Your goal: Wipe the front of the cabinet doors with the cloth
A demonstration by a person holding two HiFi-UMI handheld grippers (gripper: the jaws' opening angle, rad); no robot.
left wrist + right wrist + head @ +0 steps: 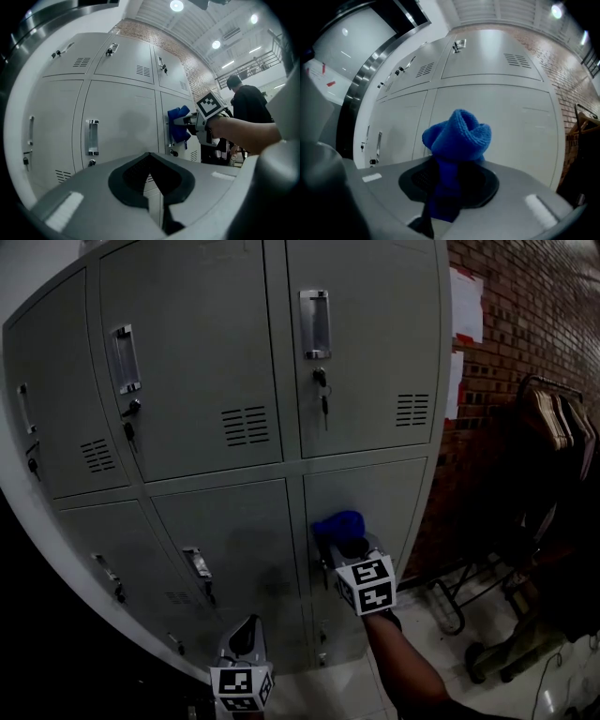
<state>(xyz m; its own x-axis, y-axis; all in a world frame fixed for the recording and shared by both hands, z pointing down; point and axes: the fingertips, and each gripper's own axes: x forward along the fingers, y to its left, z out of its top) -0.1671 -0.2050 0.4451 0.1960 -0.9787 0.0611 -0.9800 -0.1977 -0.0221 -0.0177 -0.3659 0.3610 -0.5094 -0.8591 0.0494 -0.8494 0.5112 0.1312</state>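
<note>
Cloth (459, 136), blue and bunched, clamped in right gripper (345, 545) and presented at lower cabinet door (386, 502), evidently for wiping; left gripper (151, 185) closed on nothing, held low and clear.

cloth (458, 135) end hidden btwn fingers (379, 197), cabinet (187, 343) top cut off

Cloth (337, 523): blue, knitted, bunched; clamped in right gripper (345, 547), held by lower right door. Cabinet doors (187, 352): grey metal, vented, shut.

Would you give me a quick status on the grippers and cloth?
Right gripper shut on blue cloth, at lower right cabinet door. Left gripper shut, empty, low. Door lock just below cloth.
</note>
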